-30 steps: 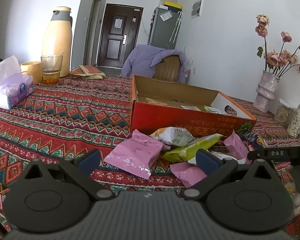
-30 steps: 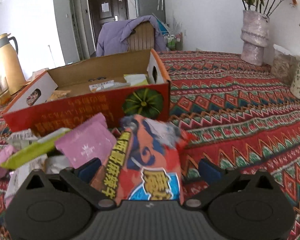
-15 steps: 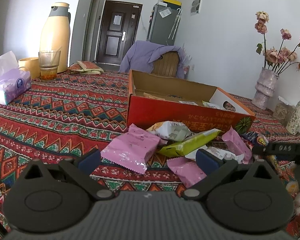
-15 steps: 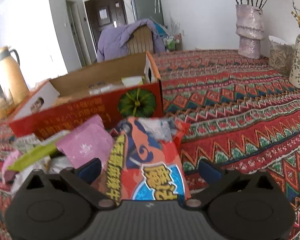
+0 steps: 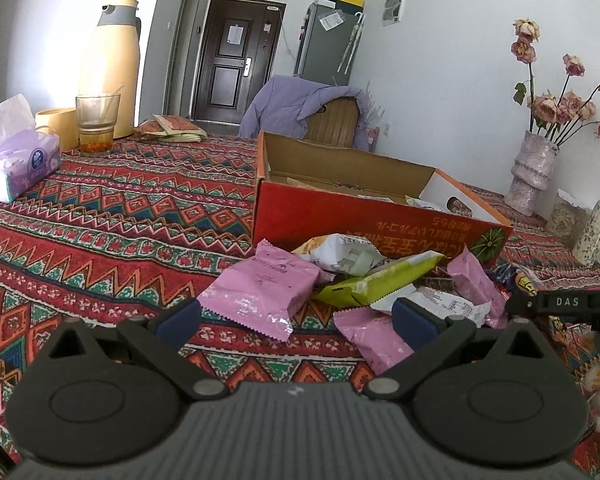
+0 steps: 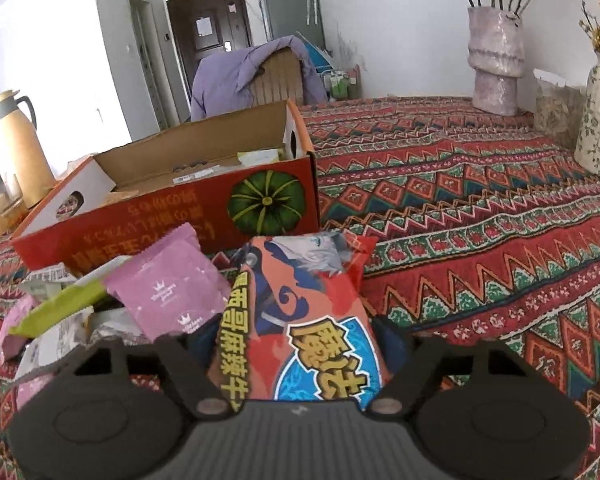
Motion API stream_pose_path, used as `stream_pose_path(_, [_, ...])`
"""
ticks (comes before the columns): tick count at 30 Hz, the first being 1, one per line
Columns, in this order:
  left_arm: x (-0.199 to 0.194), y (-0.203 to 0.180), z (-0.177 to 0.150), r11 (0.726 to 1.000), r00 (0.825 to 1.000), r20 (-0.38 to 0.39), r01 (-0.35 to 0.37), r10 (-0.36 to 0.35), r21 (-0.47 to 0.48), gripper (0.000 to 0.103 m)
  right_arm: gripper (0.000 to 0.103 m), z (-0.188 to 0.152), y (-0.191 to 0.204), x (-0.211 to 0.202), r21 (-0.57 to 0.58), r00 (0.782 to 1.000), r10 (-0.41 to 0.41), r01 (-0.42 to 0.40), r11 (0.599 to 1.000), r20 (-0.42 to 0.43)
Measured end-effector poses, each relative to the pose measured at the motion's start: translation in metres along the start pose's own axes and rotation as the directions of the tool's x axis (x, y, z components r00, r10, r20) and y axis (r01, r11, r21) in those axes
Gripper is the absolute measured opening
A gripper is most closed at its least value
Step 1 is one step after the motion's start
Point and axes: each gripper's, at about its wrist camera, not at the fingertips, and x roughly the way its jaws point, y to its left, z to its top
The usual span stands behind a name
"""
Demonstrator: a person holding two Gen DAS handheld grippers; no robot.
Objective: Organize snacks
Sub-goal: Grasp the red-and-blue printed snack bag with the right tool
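Just beside the red box (image 5: 364, 222), heaped snack packets (image 5: 260, 294).

Left gripper (image 5: 296, 316) gapes before pink packet (image 5: 260, 294).

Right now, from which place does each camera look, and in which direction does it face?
Left wrist: sits behind the open left gripper, low over the patterned tablecloth, facing pink snack packets and the red cardboard box.
Right wrist: sits behind the right gripper, shut on an orange-red printed snack bag, facing the same box.
Shared: box, yellow-green packet, purple-draped chair.
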Motion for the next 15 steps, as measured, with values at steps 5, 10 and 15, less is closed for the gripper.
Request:
stream_pose_path(5, [0.000,-0.001,0.001,1.000,1.000,-0.002,-0.009,0.009,0.003,0.103,0.065,-0.003,-0.001,-0.005,-0.023,0.999,0.034,-0.033,0.999,0.021])
stream_pose_path(10, [0.001,-0.003,0.004,1.000,1.000,-0.002,-0.024,0.024,0.018,0.103,0.064,-0.003,-0.001,-0.018,-0.046,0.995,0.046,-0.042,0.998,0.085])
stream_pose_path(15, [0.007,-0.001,0.014,0.998,0.998,-0.013,-0.063,0.063,0.028,0.103,0.064,-0.001,0.001,-0.027,-0.062,0.991,0.051,-0.044,0.997,0.121])
